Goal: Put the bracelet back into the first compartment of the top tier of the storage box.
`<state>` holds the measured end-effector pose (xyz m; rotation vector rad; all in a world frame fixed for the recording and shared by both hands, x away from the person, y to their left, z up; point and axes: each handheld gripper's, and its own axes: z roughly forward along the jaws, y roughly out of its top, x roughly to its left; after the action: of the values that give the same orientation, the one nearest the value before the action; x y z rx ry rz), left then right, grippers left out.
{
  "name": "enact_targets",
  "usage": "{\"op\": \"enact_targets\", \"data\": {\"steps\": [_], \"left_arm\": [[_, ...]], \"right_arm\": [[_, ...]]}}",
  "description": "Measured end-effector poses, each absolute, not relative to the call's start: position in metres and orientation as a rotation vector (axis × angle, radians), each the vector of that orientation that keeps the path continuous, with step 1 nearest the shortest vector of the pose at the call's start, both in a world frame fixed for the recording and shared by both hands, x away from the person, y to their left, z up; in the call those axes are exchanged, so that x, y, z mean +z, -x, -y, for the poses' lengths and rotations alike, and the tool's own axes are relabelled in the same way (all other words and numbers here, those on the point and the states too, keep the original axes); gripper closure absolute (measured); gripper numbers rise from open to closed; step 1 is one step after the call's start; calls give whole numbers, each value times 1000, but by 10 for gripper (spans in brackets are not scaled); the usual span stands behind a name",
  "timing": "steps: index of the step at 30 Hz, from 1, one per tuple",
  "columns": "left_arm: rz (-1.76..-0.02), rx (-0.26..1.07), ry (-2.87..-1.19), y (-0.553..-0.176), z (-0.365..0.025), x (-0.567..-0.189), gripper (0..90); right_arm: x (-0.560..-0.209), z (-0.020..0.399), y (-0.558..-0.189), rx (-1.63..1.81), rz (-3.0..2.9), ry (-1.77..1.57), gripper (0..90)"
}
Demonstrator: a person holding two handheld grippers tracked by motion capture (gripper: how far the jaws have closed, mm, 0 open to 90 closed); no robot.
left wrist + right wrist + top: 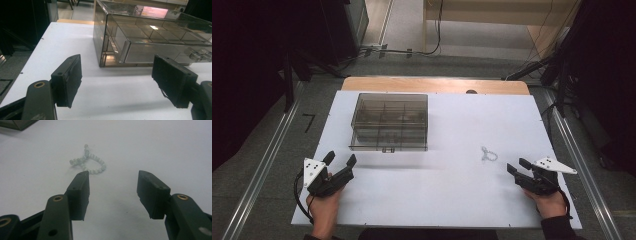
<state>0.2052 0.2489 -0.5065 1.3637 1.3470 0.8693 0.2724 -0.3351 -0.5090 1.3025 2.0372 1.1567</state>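
A smoky clear plastic organizer box (389, 121) with several compartments stands on the white table top (462, 190), left of middle; its lid is down and a small latch sits at its front edge. In the left gripper view the box (155, 37) lies just ahead. My left gripper (341, 161) rests near the front left, open, nothing between its jaws (117, 80). A small string of pale beads (488, 154) lies curled on the table right of middle. My right gripper (517, 166) sits just right of it, open and empty (113, 192), with the beads (88, 162) a short way ahead.
The white top lies on a wooden table (437, 84) whose far edge shows behind. Grey floor with metal rails (262, 170) runs along both sides. Cables (402, 51) lie on the floor beyond the table. A person's hands hold both grippers at the near edge.
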Motion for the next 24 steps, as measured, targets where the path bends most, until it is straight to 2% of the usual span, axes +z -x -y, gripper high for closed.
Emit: {"op": "enact_targets", "data": {"steps": [24], "left_arm": [[-1350, 864, -1366, -206, -249, -507, 245]], "right_arm": [[-510, 328, -276, 1154, -2058, -1280, 424]]}}
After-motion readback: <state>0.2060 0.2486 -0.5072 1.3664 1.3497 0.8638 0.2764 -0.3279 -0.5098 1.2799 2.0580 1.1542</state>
